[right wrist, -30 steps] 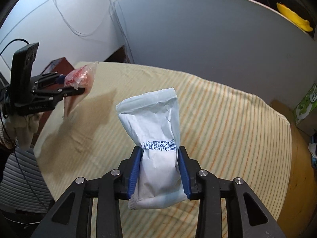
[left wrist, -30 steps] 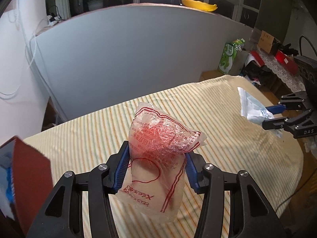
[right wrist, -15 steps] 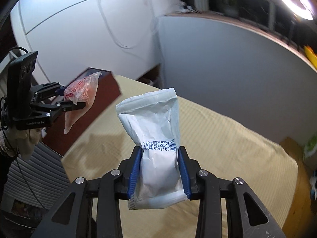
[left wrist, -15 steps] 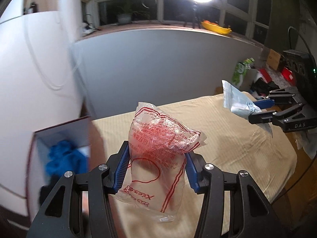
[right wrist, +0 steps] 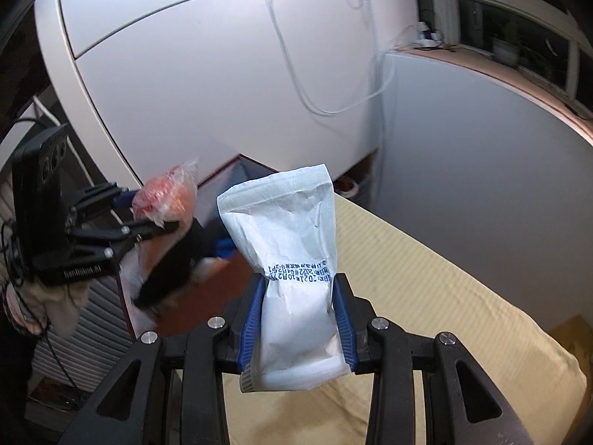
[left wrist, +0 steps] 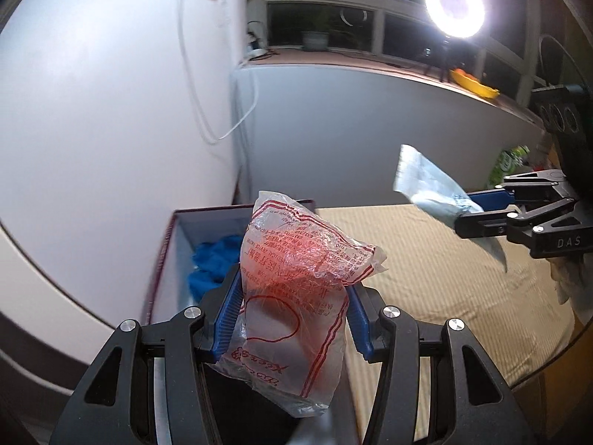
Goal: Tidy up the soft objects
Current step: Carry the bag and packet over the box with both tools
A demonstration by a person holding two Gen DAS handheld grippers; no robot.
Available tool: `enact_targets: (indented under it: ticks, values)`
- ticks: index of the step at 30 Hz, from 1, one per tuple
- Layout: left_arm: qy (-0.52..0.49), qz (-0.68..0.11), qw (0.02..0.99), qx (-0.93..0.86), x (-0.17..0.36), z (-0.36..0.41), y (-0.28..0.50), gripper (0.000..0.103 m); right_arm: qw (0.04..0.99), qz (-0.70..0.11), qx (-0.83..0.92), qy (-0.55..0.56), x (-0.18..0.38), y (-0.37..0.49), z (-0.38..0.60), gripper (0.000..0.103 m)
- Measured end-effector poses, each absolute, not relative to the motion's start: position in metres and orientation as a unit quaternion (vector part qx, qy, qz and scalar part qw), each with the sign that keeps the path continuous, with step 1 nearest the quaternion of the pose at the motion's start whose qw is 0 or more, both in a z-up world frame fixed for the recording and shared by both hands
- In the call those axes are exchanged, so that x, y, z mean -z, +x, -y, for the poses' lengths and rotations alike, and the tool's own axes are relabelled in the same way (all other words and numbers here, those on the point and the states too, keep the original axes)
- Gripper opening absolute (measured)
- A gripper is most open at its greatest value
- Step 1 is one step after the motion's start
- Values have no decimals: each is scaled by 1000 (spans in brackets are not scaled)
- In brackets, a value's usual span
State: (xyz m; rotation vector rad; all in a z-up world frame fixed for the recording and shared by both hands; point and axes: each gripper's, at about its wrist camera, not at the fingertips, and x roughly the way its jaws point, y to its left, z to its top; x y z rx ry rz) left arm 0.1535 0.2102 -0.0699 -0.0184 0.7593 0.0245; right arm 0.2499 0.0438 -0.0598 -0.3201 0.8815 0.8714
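My left gripper (left wrist: 292, 315) is shut on a clear plastic bag with red print (left wrist: 296, 282) and holds it in the air, right in front of an open dark-red box (left wrist: 163, 256). A blue cloth (left wrist: 211, 263) lies in the box. My right gripper (right wrist: 296, 319) is shut on a white paper pouch with blue print (right wrist: 292, 244), raised above the striped bed. The left wrist view shows the right gripper (left wrist: 478, 209) and its pouch (left wrist: 430, 189) at the right. The right wrist view shows the left gripper (right wrist: 148, 213) with its bag (right wrist: 166, 196) at the left, over the box.
The striped yellow bedcover (left wrist: 444, 289) fills the lower right. White walls (left wrist: 111, 111) and a grey partition (left wrist: 352, 129) stand behind the box. A ring light (left wrist: 454, 5) shines above the window sill. A black object (right wrist: 174, 263) lies in the box below the left gripper.
Both grippers have swung left, from over the bed towards the box, each keeping hold of its bag. The box has come to the middle of the left wrist view.
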Motion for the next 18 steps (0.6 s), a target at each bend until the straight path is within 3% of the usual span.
enact_targets:
  ticks: [18]
  values:
    - [-52,-382,921,-56,98,-268,191,50,777,-455,-410,-142,107,315,-178,34]
